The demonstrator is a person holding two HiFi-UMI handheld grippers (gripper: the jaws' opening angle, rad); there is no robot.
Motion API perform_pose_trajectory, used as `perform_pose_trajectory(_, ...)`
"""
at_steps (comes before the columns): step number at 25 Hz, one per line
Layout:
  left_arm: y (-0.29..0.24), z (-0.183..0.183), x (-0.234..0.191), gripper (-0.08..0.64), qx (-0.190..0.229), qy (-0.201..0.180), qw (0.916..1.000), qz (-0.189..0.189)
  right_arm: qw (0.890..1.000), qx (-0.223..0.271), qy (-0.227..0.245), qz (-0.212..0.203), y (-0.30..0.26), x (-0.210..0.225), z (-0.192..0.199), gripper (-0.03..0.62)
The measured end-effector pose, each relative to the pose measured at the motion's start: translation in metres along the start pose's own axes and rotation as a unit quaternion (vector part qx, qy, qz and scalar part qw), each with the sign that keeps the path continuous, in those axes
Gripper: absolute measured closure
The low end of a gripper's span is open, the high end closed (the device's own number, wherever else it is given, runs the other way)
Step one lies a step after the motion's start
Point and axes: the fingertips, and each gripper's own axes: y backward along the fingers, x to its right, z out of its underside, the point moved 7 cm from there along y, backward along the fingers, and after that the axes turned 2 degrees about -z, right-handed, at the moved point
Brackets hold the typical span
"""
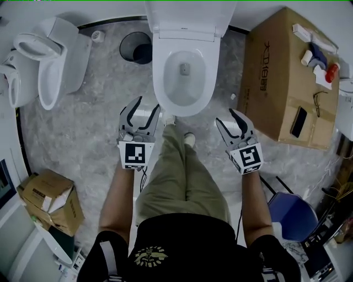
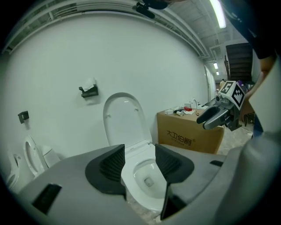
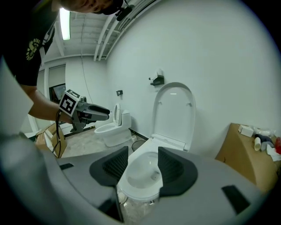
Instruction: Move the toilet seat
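Head view: the white toilet seat (image 1: 190, 16) stands raised upright.

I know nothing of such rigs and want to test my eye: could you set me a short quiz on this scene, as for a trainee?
1. True or false: the toilet's lid stands raised upright.
2. The left gripper is: A) shut on the lid; B) open and empty, short of the toilet; C) out of sight.
3. Fill in: to the person's right of the toilet stands a large cardboard ___.

Key: 1 true; 2 B; 3 box.
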Motion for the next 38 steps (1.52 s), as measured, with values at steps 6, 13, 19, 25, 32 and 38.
perform_pose_trajectory(6,-0.029,0.047,-0.003,0.339,-0.014,0.004,0.9999,0.006,1.0,-0.029,0.002,-0.008,-0.044,0.014,0.038,0.383)
perform_pose_trajectory(13,-0.061,0.114,0.005,0.339,-0.06,0.005,0.9978,0.027,0.997,-0.079,0.006,-0.015,-0.087,0.036,0.093,0.383)
perform_pose_trajectory(19,-0.087,0.164,0.014,0.339,-0.086,0.008,0.9946,0.058,0.992,-0.126,0.002,-0.028,-0.118,0.043,0.143,0.383)
perform_pose_trajectory(25,-0.113,0.212,0.014,0.337,-0.111,0.001,0.9893,0.095,0.982,-0.183,0.006,-0.036,-0.147,0.043,0.195,0.383)
perform_pose_trajectory(32,-0.124,0.281,0.015,0.333,-0.172,-0.01,0.976,0.133,0.965,-0.259,0.006,-0.039,-0.175,0.041,0.259,0.383)
perform_pose_trajectory(38,-0.136,0.324,0.024,0.328,-0.213,-0.032,0.9636,0.158,0.956,-0.288,0.025,-0.045,-0.19,0.045,0.287,0.383)
